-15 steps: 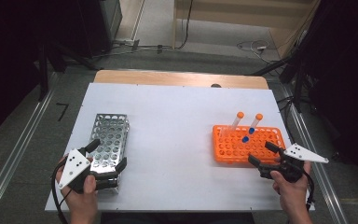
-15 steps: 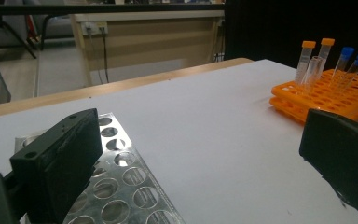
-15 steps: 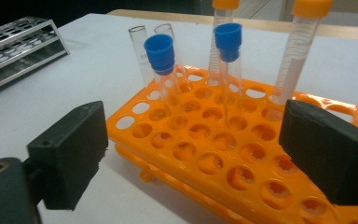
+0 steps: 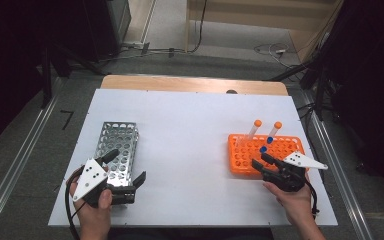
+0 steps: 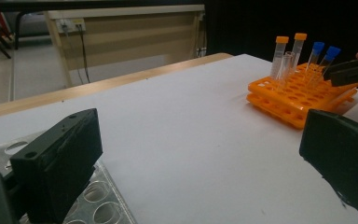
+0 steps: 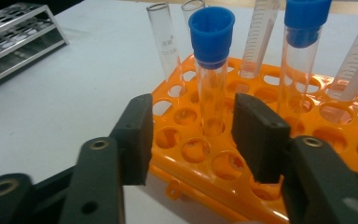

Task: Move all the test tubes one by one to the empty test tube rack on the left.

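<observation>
High view looks down over the whole bench (image 4: 190, 115). Gripper views sit low — the right one close. All share the orange rack (image 4: 265, 152).

I am working in a lab set up for recording: my white table (image 4: 190, 125) carries an orange tube rack (image 4: 267, 152) with capped test tubes (image 6: 211, 70) at three o'clock and a metal rack (image 4: 117, 147) at nine o'clock, while cables (image 4: 180, 50) trail over grey carpet at twelve o'clock, among dark curtains.
</observation>
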### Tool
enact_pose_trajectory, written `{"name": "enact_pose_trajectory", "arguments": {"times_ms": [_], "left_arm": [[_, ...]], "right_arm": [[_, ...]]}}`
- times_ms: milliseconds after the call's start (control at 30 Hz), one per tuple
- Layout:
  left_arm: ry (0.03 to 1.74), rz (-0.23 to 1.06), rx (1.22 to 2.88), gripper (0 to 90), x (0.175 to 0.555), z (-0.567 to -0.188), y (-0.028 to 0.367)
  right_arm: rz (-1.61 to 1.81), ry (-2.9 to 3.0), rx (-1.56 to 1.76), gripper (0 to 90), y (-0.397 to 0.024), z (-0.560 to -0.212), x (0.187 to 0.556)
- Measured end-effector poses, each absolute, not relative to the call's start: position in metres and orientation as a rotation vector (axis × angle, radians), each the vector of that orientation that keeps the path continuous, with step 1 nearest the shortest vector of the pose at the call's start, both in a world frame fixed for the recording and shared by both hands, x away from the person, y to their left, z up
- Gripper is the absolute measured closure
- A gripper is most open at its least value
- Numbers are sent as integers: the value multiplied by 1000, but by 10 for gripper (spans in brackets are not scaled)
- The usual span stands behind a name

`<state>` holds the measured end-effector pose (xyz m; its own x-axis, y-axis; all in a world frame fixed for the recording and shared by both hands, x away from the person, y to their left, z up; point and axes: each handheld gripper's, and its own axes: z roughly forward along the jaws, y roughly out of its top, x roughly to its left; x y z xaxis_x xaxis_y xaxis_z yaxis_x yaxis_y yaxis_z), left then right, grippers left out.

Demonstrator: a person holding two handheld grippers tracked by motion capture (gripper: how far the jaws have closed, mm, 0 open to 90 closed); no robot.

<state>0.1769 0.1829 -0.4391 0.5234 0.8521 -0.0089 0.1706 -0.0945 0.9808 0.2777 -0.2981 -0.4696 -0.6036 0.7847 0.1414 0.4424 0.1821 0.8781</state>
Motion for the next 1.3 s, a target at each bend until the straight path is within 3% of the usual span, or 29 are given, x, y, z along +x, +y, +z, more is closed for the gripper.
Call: {"name": "enact_pose_trajectory", "arguments": {"times_ms": [633,667,733,1300], "left_arm": [[878,699,1623,0,179,-439,165],[876,698,1627,0,180,-439,164],[869,689,1633,0,180,-439,160],[821,619,1670,0,184,-439,136]], "right_arm": [[1338,2085,1208,669,-286,-488,296],[1329,2084,1195,722,-286,-488,296],[1314,2078,1187,748,-286,-488,295],[1401,2025,1031,752,-281,-454,271]]}}
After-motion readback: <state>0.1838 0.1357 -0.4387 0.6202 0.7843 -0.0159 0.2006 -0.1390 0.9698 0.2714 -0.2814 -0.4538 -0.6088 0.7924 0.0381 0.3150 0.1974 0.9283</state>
